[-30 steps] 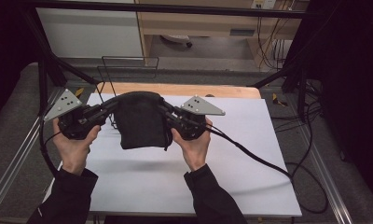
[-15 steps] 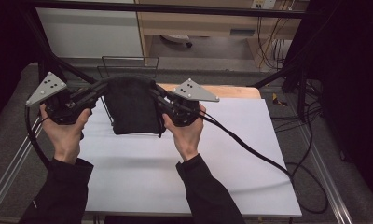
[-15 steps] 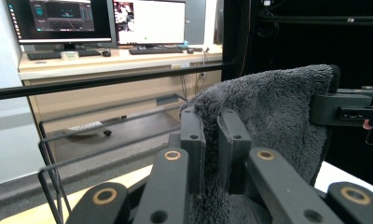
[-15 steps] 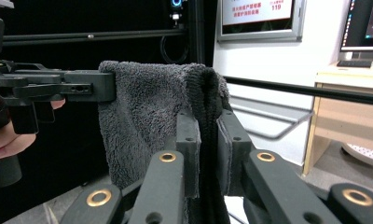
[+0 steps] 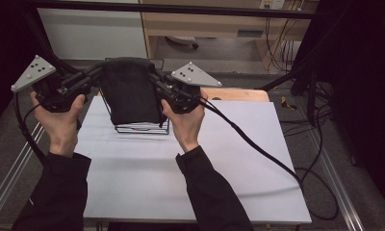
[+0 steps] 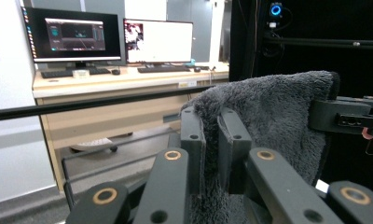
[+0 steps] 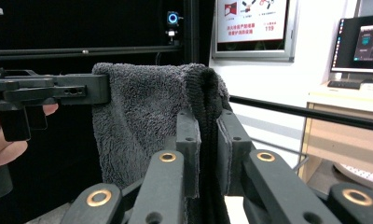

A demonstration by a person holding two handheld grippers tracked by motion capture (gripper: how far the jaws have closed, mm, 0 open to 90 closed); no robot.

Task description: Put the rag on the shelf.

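Two grippers, one towel: left gripper (image 5: 95,77) and right gripper (image 5: 154,81) each pinch a top corner of the dark grey towel (image 5: 130,91), jaws clamped tight on the cloth. Close-ups confirm it: the fabric is squeezed between the left gripper's pads (image 6: 211,140) and bunched between the right's (image 7: 207,135).

Change vs a sec ago: both hands have gone up and fwd, away from the person. Back then the towel hung low in front of the chest, its bottom on or just above the white table (image 5: 190,168). Now it hangs clear, spread flat between the grippers, right above the wire rack (image 5: 142,128) at the table's far side; the rack was hidden behind the cloth before, and now its lower bars show under the hem.

Meaning, prob.: lift is done, towel is lined up w/ the rack. Next is likely lowering or draping it over the top bar. Grip width unchanged, no slack lost.
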